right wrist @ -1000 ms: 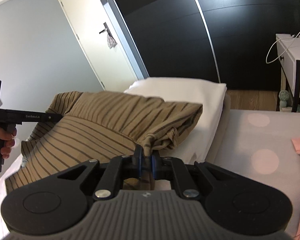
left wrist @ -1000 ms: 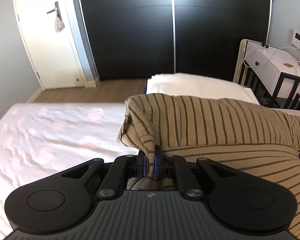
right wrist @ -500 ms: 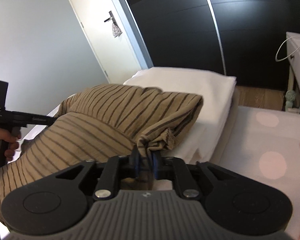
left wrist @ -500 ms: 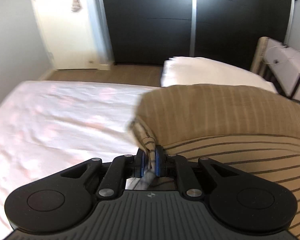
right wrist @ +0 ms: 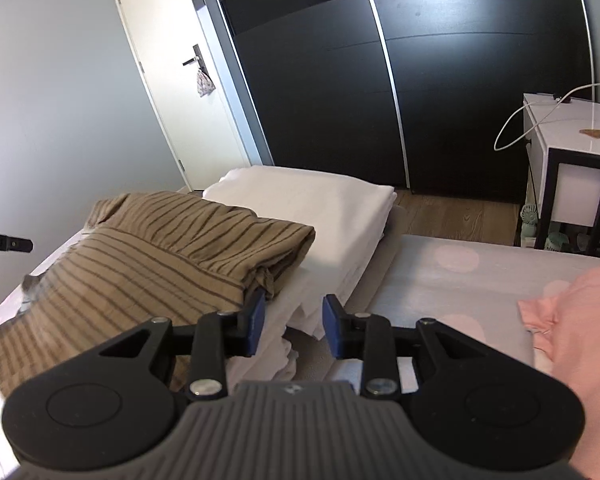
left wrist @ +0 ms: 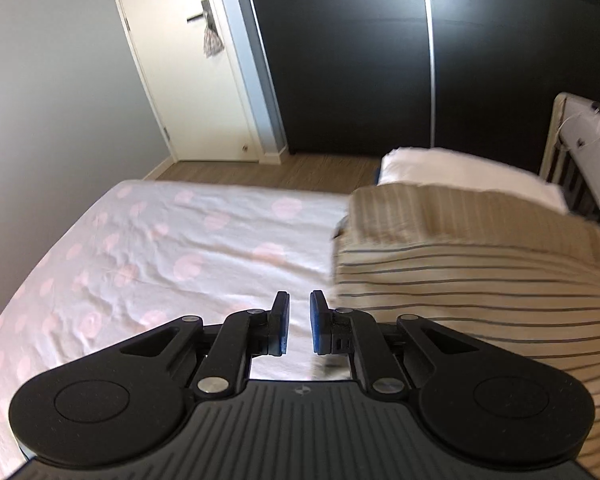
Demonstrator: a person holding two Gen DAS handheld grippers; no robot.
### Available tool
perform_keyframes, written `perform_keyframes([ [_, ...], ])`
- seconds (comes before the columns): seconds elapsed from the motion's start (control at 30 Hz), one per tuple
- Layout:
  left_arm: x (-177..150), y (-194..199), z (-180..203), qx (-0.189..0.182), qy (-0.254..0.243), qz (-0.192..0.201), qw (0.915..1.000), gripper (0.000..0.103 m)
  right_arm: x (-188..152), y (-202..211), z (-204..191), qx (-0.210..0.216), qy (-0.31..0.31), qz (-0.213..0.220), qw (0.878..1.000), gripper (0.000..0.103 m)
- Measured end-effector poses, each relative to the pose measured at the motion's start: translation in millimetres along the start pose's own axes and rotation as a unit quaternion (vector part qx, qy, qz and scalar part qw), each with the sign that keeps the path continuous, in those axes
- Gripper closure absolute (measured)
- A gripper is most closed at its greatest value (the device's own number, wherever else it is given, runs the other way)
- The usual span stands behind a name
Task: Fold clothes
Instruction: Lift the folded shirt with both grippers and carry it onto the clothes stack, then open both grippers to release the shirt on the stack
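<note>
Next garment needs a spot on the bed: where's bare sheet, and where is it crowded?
Bare sheet: the broad dotted bedsheet left of the striped garment, out to the bed's edge. A narrower strip lies between the white folded stack and the pink garment. Crowded: the striped garment overlaps the white stack.

**Setting: bedroom in a home**

- Bed with a pale sheet printed in pink dots; folded white bedding stacked at its far end.
- Full-height wardrobe with dark sliding doors along the far wall.
- White room door with a lever handle and a small pouch hung from it.
- Wood-look plank floor.
- White side unit on a black frame, with a cable trailing over it.
- Striped brown garment and a pink garment lying on the bed.
</note>
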State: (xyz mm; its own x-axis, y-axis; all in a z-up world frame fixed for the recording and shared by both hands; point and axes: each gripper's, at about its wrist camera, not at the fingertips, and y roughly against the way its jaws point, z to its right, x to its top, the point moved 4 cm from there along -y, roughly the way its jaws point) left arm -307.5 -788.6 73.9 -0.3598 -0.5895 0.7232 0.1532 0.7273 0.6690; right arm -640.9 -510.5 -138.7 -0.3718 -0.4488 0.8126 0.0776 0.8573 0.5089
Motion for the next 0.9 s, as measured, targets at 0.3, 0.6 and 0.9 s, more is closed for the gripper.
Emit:
perform_keyframes([
  [0.3, -21.4, 92.2, 73.6, -0.072, -0.002, 0.032, 0.9969, 0.075, 3.6, 60.1, -25.3, 0.059, 0.057, 0.009, 0.997, 0.053],
  [0.6, -73.5, 154.9, 125.4, -0.075, 0.038, 0.023, 0.9962, 0.053, 9.8, 128.5, -60.6, 0.114, 0.121, 0.024, 0.986, 0.04],
  [0.9, -96.0, 211.9, 163.3, -0.054, 0.071, 0.057, 0.9943, 0.046, -2.9, 180.4, -68.1, 0.134, 0.163, 0.021, 0.977, 0.034],
])
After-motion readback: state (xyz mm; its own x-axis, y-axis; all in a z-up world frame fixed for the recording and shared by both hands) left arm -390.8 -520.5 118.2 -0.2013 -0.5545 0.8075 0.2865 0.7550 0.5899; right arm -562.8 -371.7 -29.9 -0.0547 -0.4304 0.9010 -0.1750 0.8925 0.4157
